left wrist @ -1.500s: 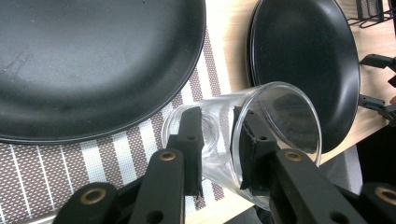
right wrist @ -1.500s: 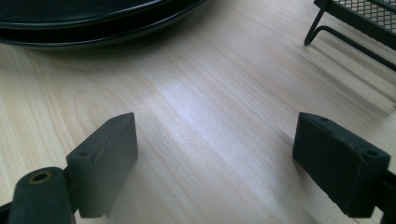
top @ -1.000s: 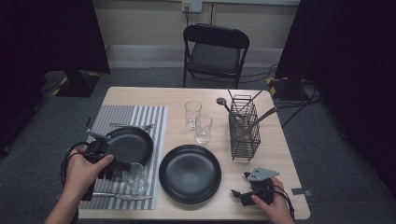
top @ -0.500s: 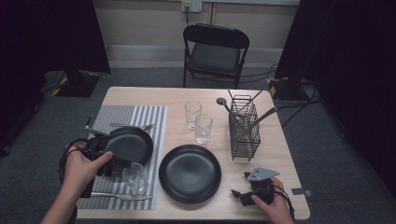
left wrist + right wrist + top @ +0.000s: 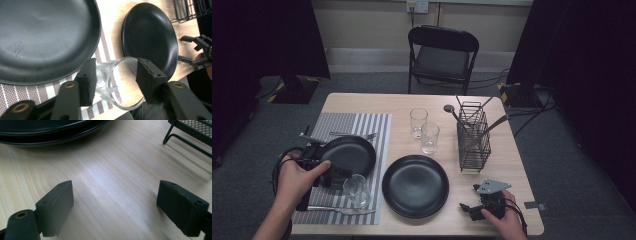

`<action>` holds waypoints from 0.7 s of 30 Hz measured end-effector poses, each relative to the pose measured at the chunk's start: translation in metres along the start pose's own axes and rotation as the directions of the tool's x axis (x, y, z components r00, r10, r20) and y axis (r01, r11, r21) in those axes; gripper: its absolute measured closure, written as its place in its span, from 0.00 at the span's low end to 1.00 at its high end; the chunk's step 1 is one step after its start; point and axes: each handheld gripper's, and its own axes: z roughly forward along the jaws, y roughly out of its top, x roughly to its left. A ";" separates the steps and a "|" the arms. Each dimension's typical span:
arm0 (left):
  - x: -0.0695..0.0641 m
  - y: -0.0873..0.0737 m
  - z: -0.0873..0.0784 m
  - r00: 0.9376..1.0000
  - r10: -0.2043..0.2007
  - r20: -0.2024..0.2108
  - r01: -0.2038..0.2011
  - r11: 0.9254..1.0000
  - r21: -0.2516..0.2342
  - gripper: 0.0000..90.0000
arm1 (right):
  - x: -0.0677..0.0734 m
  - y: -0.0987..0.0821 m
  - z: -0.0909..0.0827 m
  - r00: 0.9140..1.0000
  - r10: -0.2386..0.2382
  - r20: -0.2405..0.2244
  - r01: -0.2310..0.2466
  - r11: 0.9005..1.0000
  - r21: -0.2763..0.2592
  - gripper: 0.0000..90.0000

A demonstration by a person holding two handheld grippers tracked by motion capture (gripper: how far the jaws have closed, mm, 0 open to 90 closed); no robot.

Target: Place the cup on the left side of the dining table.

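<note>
Since the earlier frames, left tongs have been opening around the drinking glass, now standing released on the striped placemat beside the black plate. Placement looks complete; withdrawal remains. Right tongs rest open, empty, on the counter.

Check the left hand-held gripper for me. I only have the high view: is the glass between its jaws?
Observer: Yes. In the left gripper view the glass sits between the jaws of the left hand-held gripper, which have just been opening.
Operator: Right one holding anything?
Observer: No. In its own view the right hand-held gripper is wide open over bare table, with nothing between the jaws.
Operator: Centre plate, single?
Observer: It looks like two stacked black plates; the right gripper view shows two rims, one on the other.
</note>
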 end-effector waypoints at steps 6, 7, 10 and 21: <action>0.000 0.001 -0.002 1.000 0.000 0.008 0.000 1.000 -0.007 0.44 | 0.000 0.000 0.000 1.000 0.000 0.000 0.000 1.000 0.000 0.15; 0.001 0.002 -0.002 1.000 0.006 0.002 -0.006 1.000 -0.013 0.44 | 0.000 0.000 0.000 1.000 0.000 0.000 0.000 1.000 0.000 0.15; 0.003 0.001 -0.001 1.000 0.027 -0.002 -0.027 0.999 -0.018 0.39 | 0.000 0.000 0.000 1.000 0.000 0.000 0.000 1.000 0.000 0.15; 0.008 0.001 -0.004 0.999 0.043 -0.027 -0.045 0.997 -0.056 0.31 | 0.000 0.000 0.000 1.000 0.000 0.000 0.000 1.000 0.000 0.15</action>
